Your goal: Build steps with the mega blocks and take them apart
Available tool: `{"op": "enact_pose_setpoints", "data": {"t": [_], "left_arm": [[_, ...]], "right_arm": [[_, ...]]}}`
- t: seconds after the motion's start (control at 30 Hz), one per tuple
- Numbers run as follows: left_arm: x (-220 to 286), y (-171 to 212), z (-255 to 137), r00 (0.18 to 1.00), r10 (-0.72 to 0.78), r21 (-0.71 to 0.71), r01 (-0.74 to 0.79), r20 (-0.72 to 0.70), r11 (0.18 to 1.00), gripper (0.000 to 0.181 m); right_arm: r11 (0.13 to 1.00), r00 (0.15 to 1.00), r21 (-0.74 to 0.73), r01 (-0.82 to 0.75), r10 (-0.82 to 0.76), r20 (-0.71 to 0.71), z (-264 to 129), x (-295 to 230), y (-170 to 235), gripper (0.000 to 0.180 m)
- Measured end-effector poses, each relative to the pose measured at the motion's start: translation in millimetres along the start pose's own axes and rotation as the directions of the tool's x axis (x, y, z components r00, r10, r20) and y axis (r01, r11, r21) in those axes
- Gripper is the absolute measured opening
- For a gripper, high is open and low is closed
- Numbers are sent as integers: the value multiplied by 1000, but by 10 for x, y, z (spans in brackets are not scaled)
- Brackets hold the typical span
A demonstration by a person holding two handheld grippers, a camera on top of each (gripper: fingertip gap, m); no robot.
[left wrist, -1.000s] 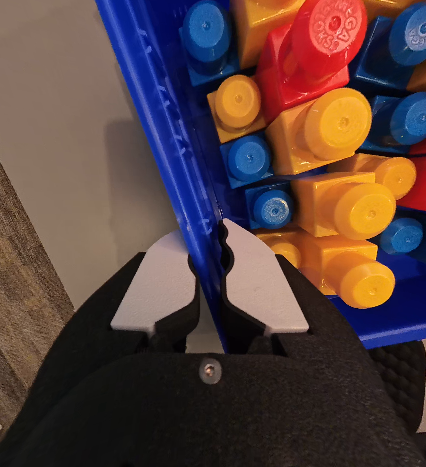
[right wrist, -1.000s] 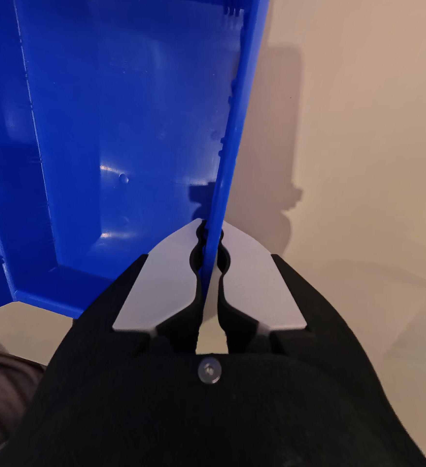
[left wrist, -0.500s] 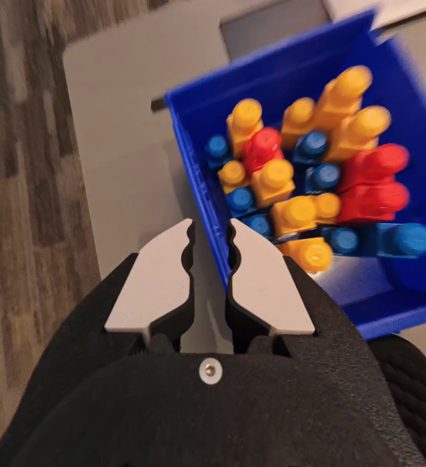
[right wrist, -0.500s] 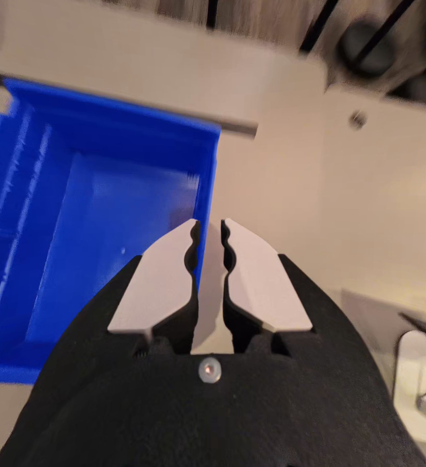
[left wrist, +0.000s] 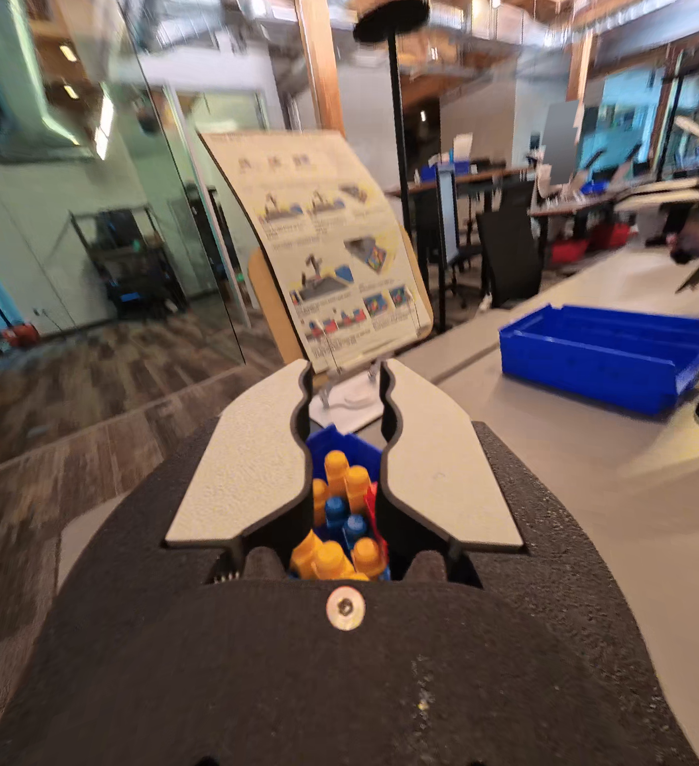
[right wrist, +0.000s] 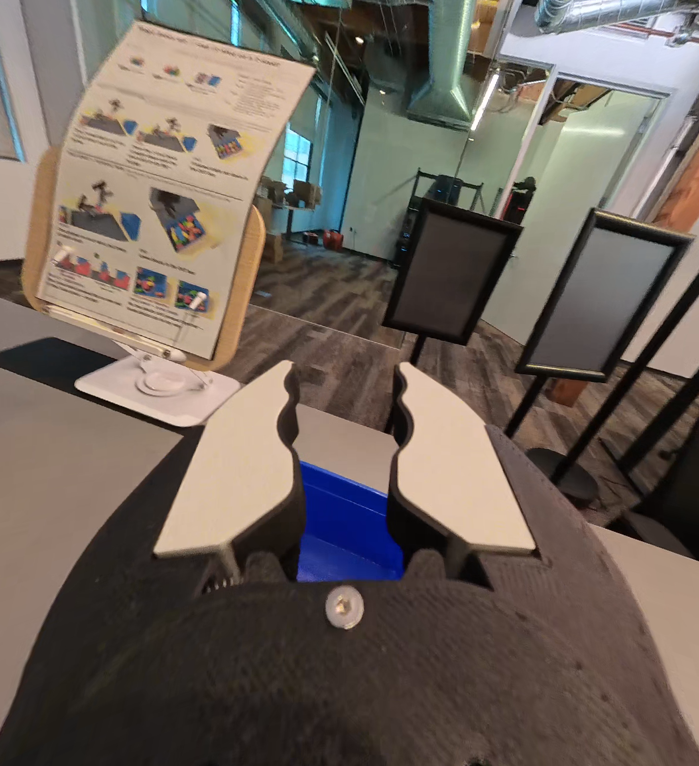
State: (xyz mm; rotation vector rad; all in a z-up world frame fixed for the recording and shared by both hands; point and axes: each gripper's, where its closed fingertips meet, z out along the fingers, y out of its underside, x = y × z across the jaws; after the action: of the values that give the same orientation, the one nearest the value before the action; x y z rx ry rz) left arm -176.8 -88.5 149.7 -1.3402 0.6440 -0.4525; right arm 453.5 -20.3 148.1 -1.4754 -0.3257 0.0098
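In the left wrist view, the left gripper [left wrist: 344, 371] is raised with its jaws parted and nothing between them; through the gap, yellow, blue and red mega blocks [left wrist: 341, 522] sit in a blue bin [left wrist: 339, 440], mostly hidden by the fingers. A second blue bin [left wrist: 600, 356] rests farther right on the table [left wrist: 546, 468]. In the right wrist view, the right gripper [right wrist: 344, 373] is likewise spread and empty, above a partly hidden blue bin [right wrist: 345, 526]. An instruction sheet [right wrist: 165, 190] stands blurred.

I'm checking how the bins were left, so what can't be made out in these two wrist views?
- Block bin, left wrist view: only a slice shows between the open left gripper fingers; its block count is hidden.
- Second blue bin, left wrist view: its low angle hides the floor.
- Bin below the open right gripper, right wrist view: mostly covered.
- Instruction sheet: blurred.
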Motion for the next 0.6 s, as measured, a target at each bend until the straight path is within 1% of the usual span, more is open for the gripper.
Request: {"op": "enact_pose_setpoints", "data": {"t": [0.1, 0.17, 0.27, 0.3, 0.37, 0.43, 0.5, 0.6], "left_arm": [[-10, -171, -73, 1000, -4, 107, 1, 26, 994, 32], [-45, -229, -101, 999, -19, 136, 12, 50, 991, 38], [-53, -263, -109, 998, -10, 156, -1, 67, 988, 44], [-49, -265, -103, 998, -2, 159, -9, 70, 987, 44], [14, -244, -66, 999, 9, 144, -14, 39, 989, 44], [91, -218, -13, 1000, 27, 127, -27, 5, 992, 45], [127, -190, 45, 998, 61, 109, -62, 5, 992, 45], [150, -109, 135, 996, 93, 62, -93, 11, 994, 44]], "right_arm": [[999, 999, 34, -25, 24, 42, 19, -116, -63, 50], [998, 998, 66, -22, 17, 68, 12, -182, -113, 60], [989, 991, 136, -56, 38, 129, -37, -292, -235, 63], [985, 987, 157, -74, 50, 150, -55, -319, -276, 65], [976, 984, 190, -102, 72, 160, -83, -328, -344, 78], [971, 984, 209, -113, 80, 158, -104, -324, -384, 85], [967, 983, 224, -122, 86, 164, -121, -328, -414, 86], [944, 984, 297, -145, 108, 139, -176, -269, -509, 84]]}}
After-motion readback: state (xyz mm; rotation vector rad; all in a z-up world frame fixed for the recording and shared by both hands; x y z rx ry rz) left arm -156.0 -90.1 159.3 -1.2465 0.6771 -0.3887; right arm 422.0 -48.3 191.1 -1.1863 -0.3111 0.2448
